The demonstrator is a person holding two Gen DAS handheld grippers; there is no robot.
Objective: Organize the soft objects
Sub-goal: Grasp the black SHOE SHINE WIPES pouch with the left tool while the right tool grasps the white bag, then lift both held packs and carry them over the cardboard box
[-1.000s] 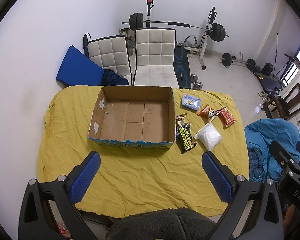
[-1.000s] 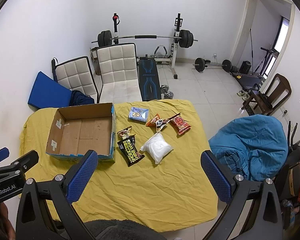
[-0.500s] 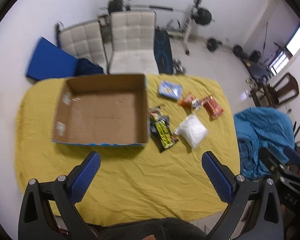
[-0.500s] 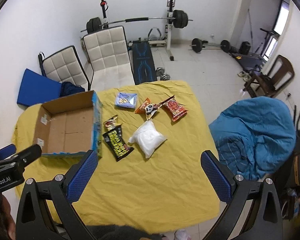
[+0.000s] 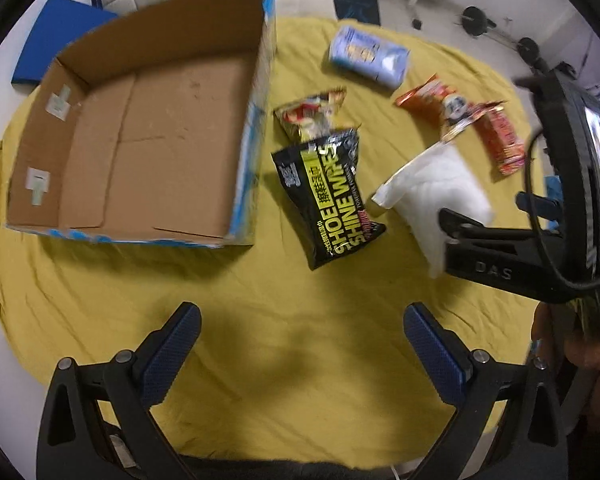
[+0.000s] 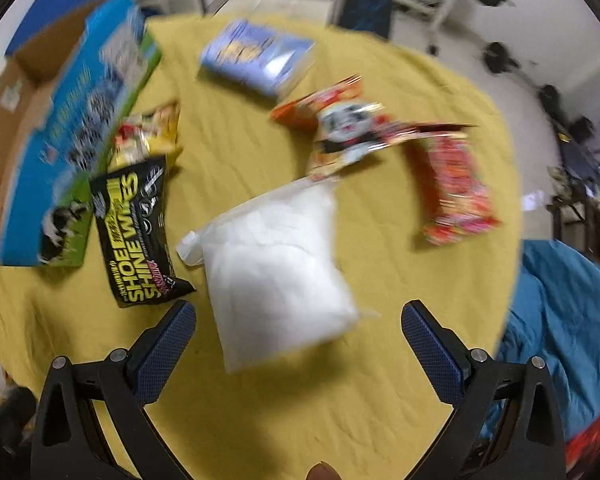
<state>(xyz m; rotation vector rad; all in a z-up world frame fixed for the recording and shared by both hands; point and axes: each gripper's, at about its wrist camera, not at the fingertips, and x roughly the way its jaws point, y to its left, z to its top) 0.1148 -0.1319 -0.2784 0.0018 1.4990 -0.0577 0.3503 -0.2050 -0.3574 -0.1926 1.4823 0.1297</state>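
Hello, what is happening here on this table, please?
A person holds a two-finger gripper in each hand over a table with a yellow cloth. Both the left gripper and the right gripper are open and hold nothing. The right one hangs just above the white bag, which is probably the first pick. The cardboard box is empty. The black wipes pack, blue pack and snack packets lie on the cloth beside it.

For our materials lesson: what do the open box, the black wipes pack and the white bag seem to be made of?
Open box: brown matte cardboard, with visible fold creases. Black wipes pack: likely glossy plastic film, crinkled and reflecting light. White bag: probably thin plastic around soft white filling; blur leaves this uncertain.
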